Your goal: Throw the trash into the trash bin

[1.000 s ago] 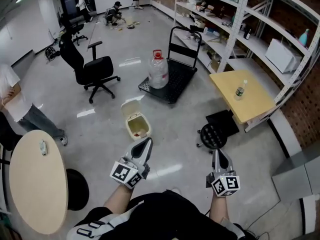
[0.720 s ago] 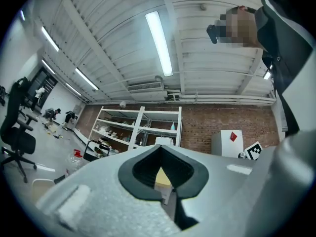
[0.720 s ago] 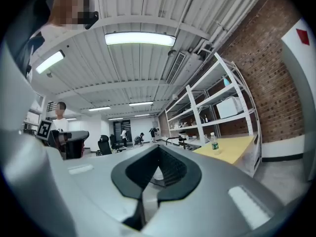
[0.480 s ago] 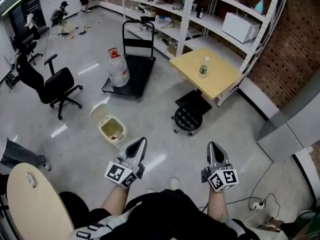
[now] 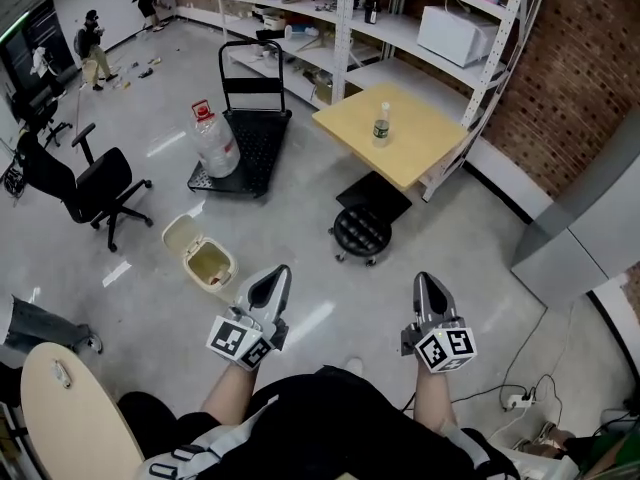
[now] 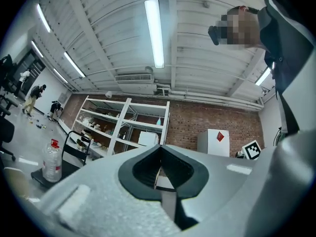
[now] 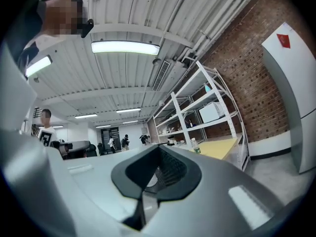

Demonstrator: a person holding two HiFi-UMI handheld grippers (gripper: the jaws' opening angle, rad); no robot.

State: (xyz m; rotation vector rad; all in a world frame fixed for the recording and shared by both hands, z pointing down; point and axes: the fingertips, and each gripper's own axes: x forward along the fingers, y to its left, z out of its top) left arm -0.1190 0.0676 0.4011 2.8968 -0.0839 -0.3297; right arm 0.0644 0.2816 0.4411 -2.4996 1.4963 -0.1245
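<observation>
Both tongs closed, empty: left gripper [image 5: 268, 298] just right of trash bin [image 5: 228, 268], right gripper [image 5: 428, 303] well right of it. Bin lid up. Step, prob.: fetching trash. Likely item: bottle [image 5: 381, 125] on table [image 5: 430, 153], well beyond bin, rightward. Next: approach, open jaws.

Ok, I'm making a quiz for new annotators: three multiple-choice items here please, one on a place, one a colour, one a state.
1. Where does the small bottle stand? A the yellow table B the cart C the floor
2. What colour is the trash bin? A blue B beige C red
3. How is the bin's lid? A shut B missing C open
Answers: 1 A, it stands on the tabletop; 2 B, its walls are beige; 3 C, the lid is tipped back.
</observation>
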